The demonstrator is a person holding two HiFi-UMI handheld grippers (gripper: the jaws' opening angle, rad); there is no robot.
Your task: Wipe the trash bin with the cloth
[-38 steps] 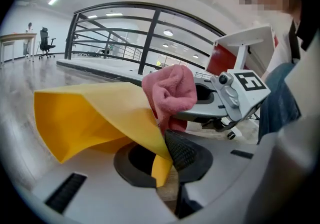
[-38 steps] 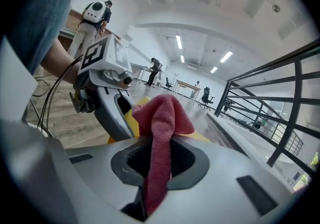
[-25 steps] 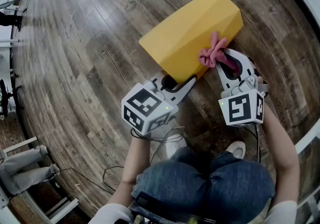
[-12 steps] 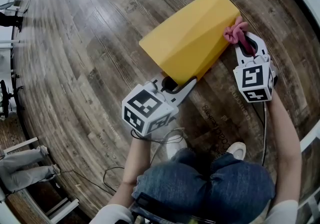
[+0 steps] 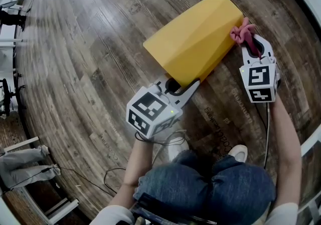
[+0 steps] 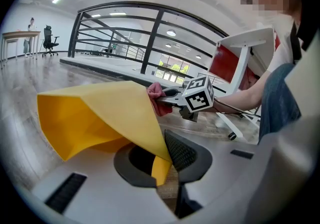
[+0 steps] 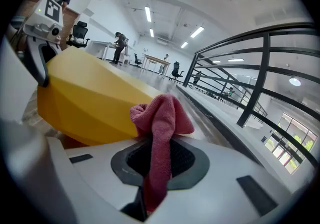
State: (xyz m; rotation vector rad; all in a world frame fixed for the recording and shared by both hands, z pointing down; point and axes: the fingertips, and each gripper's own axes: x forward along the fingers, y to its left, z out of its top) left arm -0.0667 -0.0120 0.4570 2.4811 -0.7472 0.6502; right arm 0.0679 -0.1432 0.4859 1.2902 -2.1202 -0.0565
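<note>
Two grips: left tool (image 5: 187,85) on bin (image 5: 193,38), right tool (image 5: 250,41) on cloth (image 5: 240,32).

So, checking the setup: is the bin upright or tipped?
Tipped: the bin lies on its side, with the left gripper clamped on its rim.

Trash bin (image 5: 193,38): plain yellow, facets shading lighter/darker. Cloth (image 5: 242,33): pinkish red, no pattern. Left gripper (image 5: 192,83) & right gripper (image 5: 249,44): white bodies, dark grey mesh-textured pads (image 7: 182,158), black-on-white square markers. Floor (image 5: 90,68): dark brown wood-grain planks. Jeans (image 5: 210,184): blue. Shoe (image 5: 235,150): white.
</note>
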